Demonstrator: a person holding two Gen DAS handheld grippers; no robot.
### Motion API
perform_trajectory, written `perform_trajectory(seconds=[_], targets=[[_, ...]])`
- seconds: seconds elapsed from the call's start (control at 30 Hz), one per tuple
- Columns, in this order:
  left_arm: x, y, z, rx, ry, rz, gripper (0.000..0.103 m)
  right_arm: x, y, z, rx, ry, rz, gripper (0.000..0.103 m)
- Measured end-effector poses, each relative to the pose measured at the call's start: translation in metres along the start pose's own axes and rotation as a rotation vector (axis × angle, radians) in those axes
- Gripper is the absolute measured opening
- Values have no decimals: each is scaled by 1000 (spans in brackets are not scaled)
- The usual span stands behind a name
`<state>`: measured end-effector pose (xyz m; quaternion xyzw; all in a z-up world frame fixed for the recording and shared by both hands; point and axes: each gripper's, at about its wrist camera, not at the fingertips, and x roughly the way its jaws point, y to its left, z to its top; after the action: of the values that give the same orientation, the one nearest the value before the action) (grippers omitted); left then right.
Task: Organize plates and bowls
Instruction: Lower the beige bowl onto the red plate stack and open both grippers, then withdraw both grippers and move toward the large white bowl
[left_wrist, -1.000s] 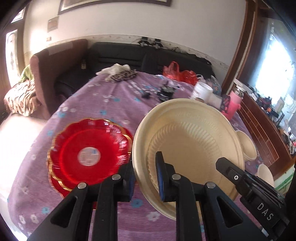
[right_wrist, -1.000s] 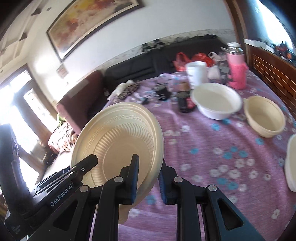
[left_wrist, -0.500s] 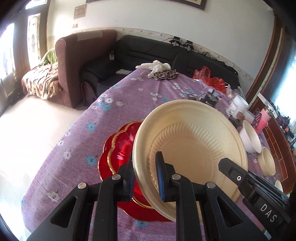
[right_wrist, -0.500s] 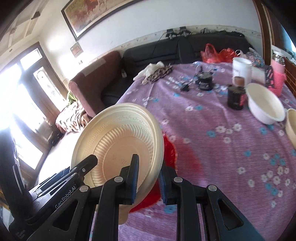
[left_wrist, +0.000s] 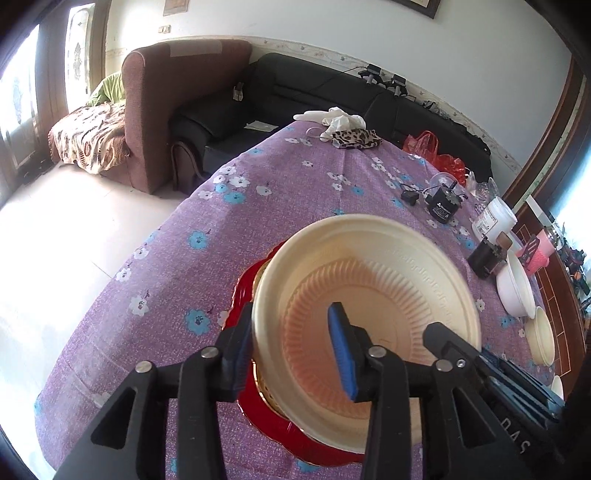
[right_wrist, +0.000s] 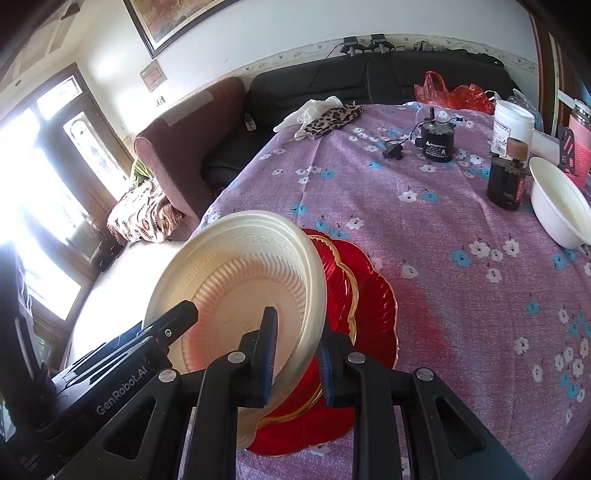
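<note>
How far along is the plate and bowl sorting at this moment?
Done: red plates are stacked. In hand: the cream plate sits over them; left gripper has just been opening around its rim, right gripper grips it. Left: white bowl and cream bowl remain loose.

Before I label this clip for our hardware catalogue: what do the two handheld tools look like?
Both are matte black plastic. The left tool has two angular fingers with triangular cut-outs, silver rivets and blue pads. The right tool has the same build, with rivets and blue pad edges. White lettering shows on each: "GenRobot.AI" on the left tool's side, partly cut "DAS" on the right tool's. No sleeves or cables show.
</note>
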<state>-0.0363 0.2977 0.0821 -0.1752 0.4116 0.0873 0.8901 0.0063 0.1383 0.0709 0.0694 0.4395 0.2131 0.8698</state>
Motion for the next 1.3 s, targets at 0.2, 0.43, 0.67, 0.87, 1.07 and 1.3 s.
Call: perform_trajectory(seconds=[0.2, 0.43, 0.67, 0.87, 1.07, 1.3], targets=[[-23, 0, 4, -13, -88, 9, 65, -10, -11, 2, 31, -49, 1, 55], [-66, -15, -3, -20, -185, -50, 75, -42, -34, -3, 55, -114, -5, 57], [-81, -88, -29, 158, -205, -102, 77, -69, -92, -22, 111, -126, -80, 60], [-72, -149, -65, 315, -160, -159, 78, -102, -160, -48, 202, -138, -146, 60], [-58, -182, -95, 367, -90, -186, 78, -131, -204, -83, 262, -138, -182, 60], [-55, -195, -129, 344, -21, -225, 78, -175, -234, -139, 339, -192, -177, 62]])
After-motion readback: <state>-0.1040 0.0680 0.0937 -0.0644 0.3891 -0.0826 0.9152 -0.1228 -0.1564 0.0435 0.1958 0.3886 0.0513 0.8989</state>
